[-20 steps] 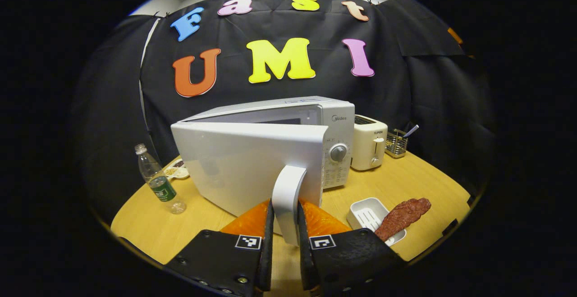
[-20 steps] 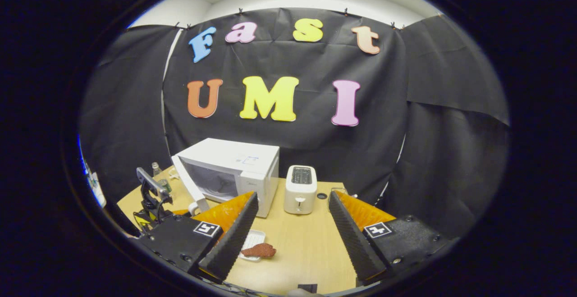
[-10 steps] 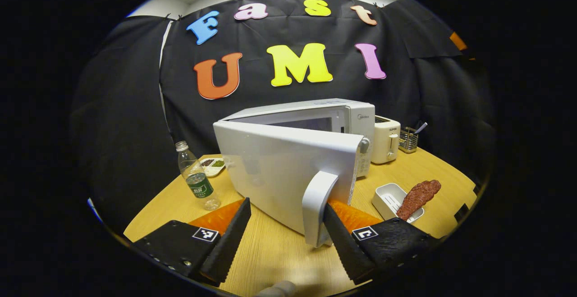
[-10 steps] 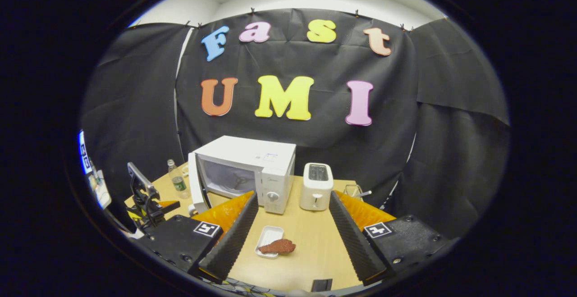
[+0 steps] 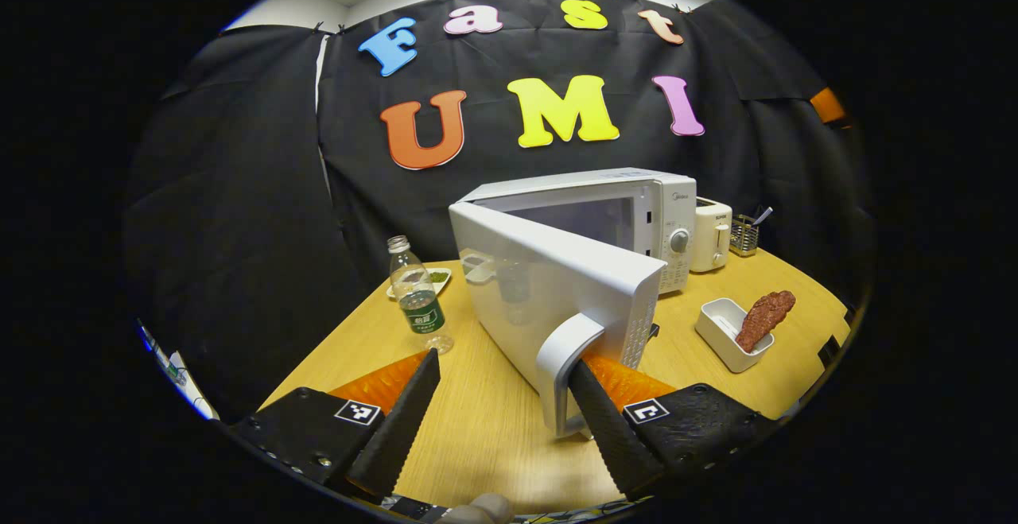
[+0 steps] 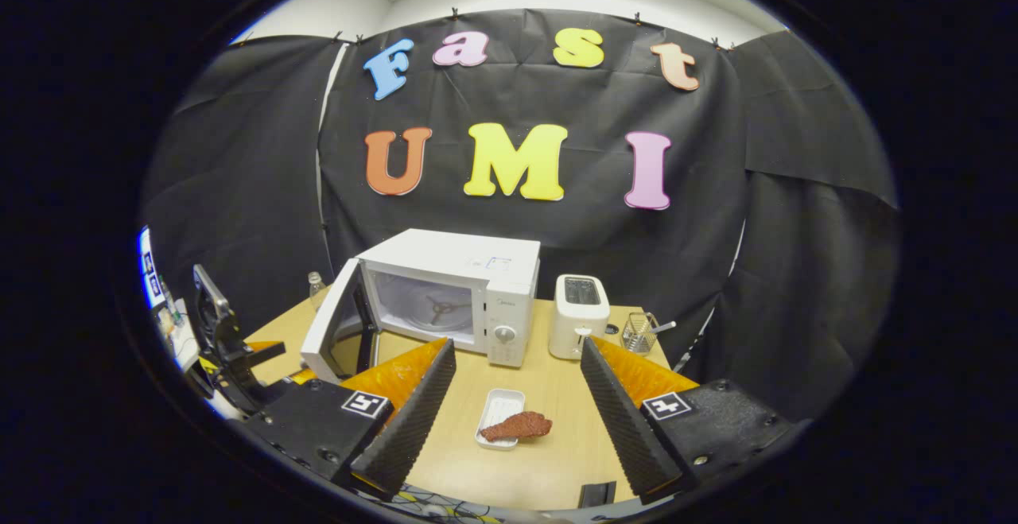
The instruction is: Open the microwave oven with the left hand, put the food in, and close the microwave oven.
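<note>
Microwave (image 5: 636,214) badged Midea, door (image 5: 557,293) ajar; left hand-held gripper (image 5: 501,413) released; right hand-held gripper (image 6: 513,405) released.

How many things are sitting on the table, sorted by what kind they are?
Kitchen machines: 2, the microwave and the toaster.
Food pieces: 1, the meat.
Dishes: 2, the white tray under the meat and the snack dish.
Bottles: 1, the water bottle.
Wire baskets: 1, the utensil basket.
Total: 7.
</note>
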`<state>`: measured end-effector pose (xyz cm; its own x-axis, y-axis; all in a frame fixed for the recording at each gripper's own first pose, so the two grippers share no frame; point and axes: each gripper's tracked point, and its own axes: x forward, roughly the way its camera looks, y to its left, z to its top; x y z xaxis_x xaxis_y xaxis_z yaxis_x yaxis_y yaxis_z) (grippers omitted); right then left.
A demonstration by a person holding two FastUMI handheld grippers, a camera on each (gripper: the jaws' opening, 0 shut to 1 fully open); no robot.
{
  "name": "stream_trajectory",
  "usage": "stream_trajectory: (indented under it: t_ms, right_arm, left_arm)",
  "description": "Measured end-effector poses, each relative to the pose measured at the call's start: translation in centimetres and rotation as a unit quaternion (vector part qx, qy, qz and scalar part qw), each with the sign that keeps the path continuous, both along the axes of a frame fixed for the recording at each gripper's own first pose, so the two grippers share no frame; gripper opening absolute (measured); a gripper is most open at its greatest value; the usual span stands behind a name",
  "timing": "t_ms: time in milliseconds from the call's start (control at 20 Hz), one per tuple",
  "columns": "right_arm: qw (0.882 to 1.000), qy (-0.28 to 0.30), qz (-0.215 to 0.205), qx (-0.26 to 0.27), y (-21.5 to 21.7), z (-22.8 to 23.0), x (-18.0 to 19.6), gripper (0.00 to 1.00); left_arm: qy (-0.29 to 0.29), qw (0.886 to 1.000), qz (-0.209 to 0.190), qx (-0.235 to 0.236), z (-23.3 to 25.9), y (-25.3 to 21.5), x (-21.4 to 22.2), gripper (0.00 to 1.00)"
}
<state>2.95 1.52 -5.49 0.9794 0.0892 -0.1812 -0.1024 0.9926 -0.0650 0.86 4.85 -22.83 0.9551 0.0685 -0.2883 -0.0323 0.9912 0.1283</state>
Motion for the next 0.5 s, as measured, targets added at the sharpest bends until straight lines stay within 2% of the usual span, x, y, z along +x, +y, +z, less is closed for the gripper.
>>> stream_trajectory:
  t_ms: [400,450,500]
  right_arm:
    - [0.999,0.044,-0.019,0.017,1.2,-5.7,0.0,1.0]
    - [0.998,0.048,-0.022,0.017,1.2,-6.2,0.1,0.96]
    - [0.998,0.051,-0.022,0.016,1.1,-6.7,0.3,0.96]
  left_arm:
    - [0.019,1.0,0.02,-0.011,-0.6,7.7,-3.0,0.95]
    - [0.018,1.0,0.025,-0.003,-0.6,8.5,-3.5,0.95]
    - [0.012,0.999,0.032,0.01,-0.3,9.5,-4.0,0.95]
